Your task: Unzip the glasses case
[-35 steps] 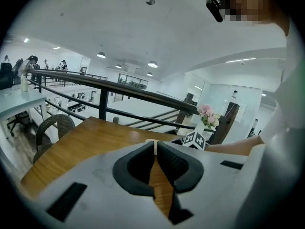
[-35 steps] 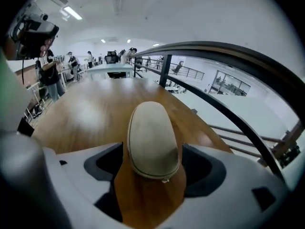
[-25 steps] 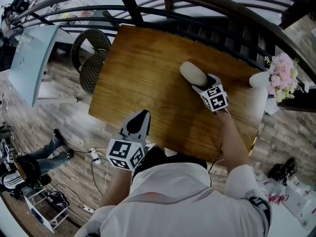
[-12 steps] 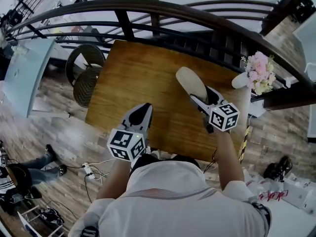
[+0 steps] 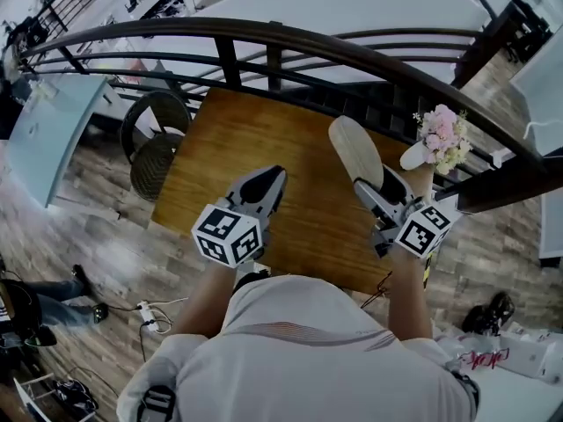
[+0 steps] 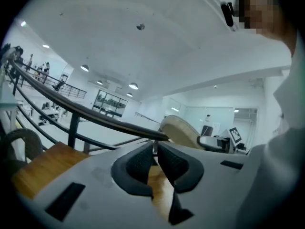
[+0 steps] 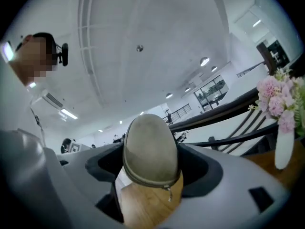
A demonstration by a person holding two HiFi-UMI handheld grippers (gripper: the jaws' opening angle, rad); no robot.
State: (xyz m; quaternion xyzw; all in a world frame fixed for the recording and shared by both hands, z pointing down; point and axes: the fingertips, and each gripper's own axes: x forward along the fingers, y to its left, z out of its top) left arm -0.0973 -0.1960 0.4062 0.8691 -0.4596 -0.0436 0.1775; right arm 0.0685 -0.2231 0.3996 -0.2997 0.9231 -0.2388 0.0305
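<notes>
The glasses case (image 7: 150, 147) was pinched by one end between the jaws of the right gripper (image 7: 151, 168), its rounded free end pointing away from the person, toward the railing (image 5: 264, 33). In the head view the glasses case (image 5: 355, 150) looked to be held up off the wooden table (image 5: 237, 148), over the table's far right part, and touched nothing but the right gripper (image 5: 380, 190). Its two halves lay tight together. In the right gripper view the zip line ran unbroken round the rim, and the small zip pull (image 7: 168, 193) hung at the gripped end, just beside the jaws. So, by my reading, the unzipping had not begun: the case had been picked up and nothing more. What was left was to catch that pull and draw it round the rim. With the case shut, whether any glasses lay inside could not be told.

The left gripper (image 5: 273, 178) hovered over the near part of the table, well apart from the case. In its own view the left gripper (image 6: 156, 159) had its jaws closed together with nothing between them, so it would have to open before it could take the pull.

Near the table's right corner stood a white vase (image 5: 415, 155) that held pink flowers (image 5: 442, 134). A wicker chair (image 5: 154, 143) stood off the table's left side
</notes>
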